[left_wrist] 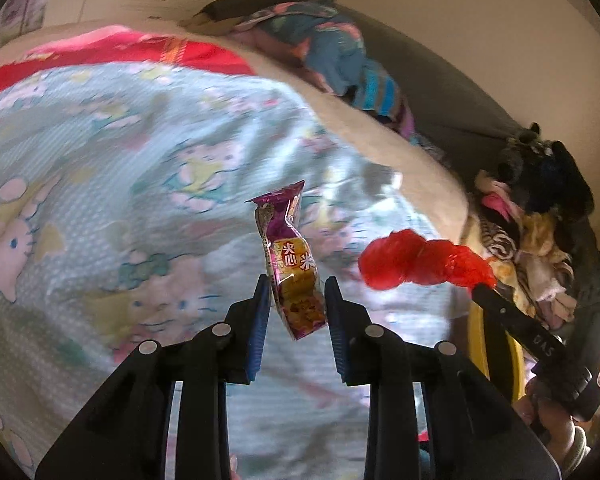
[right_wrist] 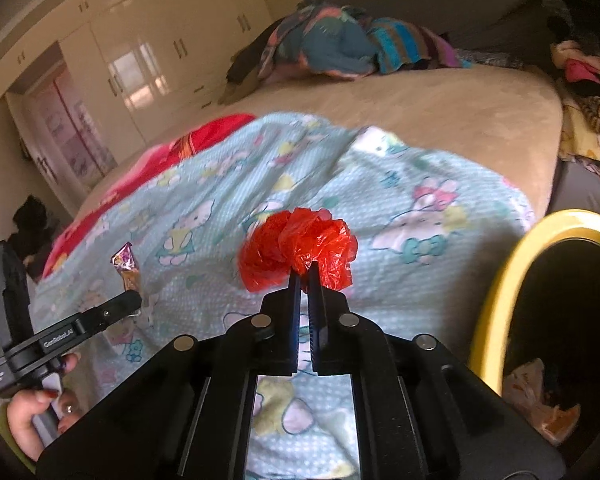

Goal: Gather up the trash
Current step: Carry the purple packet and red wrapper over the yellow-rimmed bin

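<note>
1. Two pieces of rubbish are up off the bed at once. At centre frame in the left wrist view, the left gripper [left_wrist: 296, 300] has its blue-padded fingers either side of a purple and yellow snack wrapper [left_wrist: 290, 256]. The wrapper stands between the pads with a sliver of gap showing on each side, so a firm pinch cannot be confirmed.

2. The right gripper [right_wrist: 304, 276] is clamped nearly shut on a crumpled red plastic bag [right_wrist: 296, 246], which bunches above the fingertips at mid-frame in the right wrist view.

3. Both items hang above a pale blue cartoon-cat blanket [right_wrist: 400, 200] spread over a beige bed [right_wrist: 440, 112]. A heap of clothes [right_wrist: 340, 40] lies at the top of the frame.

4. The step in hand looks like the carry to the bin. The yellow-rimmed trash bin [right_wrist: 496, 280], dark inside, sits at the right edge of the right wrist view with some litter already at its bottom.

5. The next move likely calls for bringing each gripper over the yellow rim and opening only once the load is past it. Both items are light and crinkly, and could cling to the pads or drift wide.

6. Readable writing: the wrapper shows the characters "夹心" and "米". The left tool's side, at lower left of the right wrist view, reads "GenRobot.AI".
</note>
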The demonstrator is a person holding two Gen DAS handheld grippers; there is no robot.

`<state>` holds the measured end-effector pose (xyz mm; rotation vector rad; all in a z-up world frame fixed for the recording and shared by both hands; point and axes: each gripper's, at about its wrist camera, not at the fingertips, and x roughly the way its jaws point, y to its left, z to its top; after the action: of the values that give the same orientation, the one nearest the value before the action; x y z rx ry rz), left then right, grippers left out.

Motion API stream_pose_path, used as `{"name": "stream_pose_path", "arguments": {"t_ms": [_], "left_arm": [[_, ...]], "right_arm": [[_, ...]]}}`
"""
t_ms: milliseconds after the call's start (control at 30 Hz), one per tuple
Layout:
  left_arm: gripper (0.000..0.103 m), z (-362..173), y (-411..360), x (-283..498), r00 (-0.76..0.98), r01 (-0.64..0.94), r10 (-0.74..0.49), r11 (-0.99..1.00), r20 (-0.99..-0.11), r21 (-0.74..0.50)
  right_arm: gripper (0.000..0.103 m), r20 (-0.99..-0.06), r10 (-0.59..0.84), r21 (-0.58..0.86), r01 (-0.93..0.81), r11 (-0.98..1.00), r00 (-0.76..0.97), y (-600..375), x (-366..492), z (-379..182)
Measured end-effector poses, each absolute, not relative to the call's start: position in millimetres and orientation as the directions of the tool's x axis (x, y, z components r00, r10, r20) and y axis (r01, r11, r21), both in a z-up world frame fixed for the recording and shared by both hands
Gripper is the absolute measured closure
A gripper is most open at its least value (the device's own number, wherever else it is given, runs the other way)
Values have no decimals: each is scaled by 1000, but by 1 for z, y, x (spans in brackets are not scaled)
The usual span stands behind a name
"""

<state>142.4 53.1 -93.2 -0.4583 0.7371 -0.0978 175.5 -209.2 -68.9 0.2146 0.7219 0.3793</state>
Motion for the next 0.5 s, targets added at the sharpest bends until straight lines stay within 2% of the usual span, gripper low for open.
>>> {"name": "stream_pose_path", "arguments": {"t_ms": [500], "left_arm": [[77,-58,-17,136,731,109,-363,898,-577,-426]], "right_arm": [[102,-498,309,354,-135,925,810,-298,141,-32]]}}
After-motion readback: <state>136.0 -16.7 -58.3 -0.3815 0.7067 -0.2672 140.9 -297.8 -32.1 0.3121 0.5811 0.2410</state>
